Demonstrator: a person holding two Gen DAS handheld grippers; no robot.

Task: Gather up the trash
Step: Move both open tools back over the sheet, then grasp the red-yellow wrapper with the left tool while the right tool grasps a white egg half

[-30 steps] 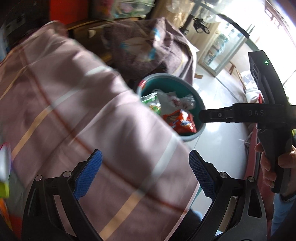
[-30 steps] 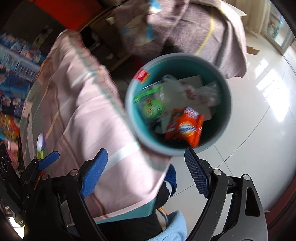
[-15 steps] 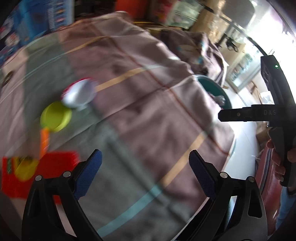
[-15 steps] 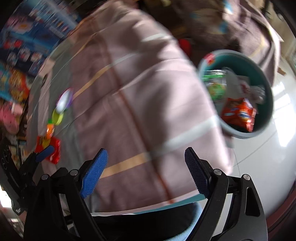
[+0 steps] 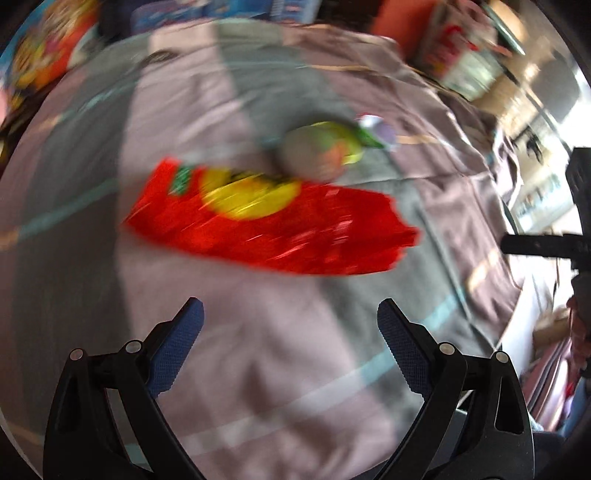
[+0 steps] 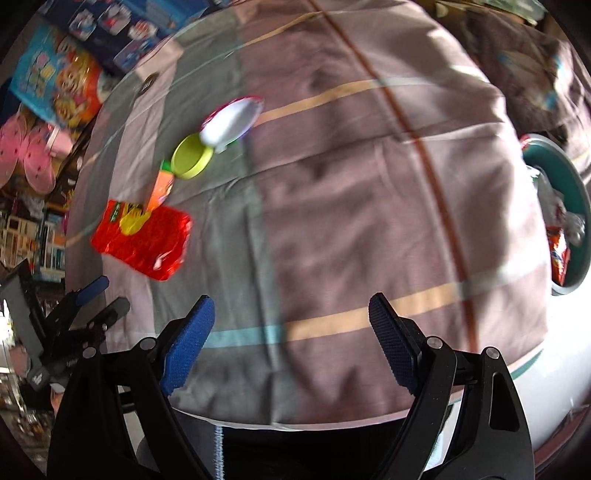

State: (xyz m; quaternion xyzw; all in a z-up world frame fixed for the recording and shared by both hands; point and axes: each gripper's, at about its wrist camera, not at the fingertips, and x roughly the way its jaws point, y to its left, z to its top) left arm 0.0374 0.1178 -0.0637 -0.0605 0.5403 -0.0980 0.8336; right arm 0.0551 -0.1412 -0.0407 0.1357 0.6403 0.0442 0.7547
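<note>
Surface: broad bare cloth lay ahead of the right tongs. Obstacles clustered far left: red wrapper, green lid, white lid. Bin stood off the right edge.

A small shop or stock room with a table in it.

Boxed toys and a cartoon packet are standing at the far left, pink plastic items are hanging beside them, and a striped cloth is covering the table.
</note>
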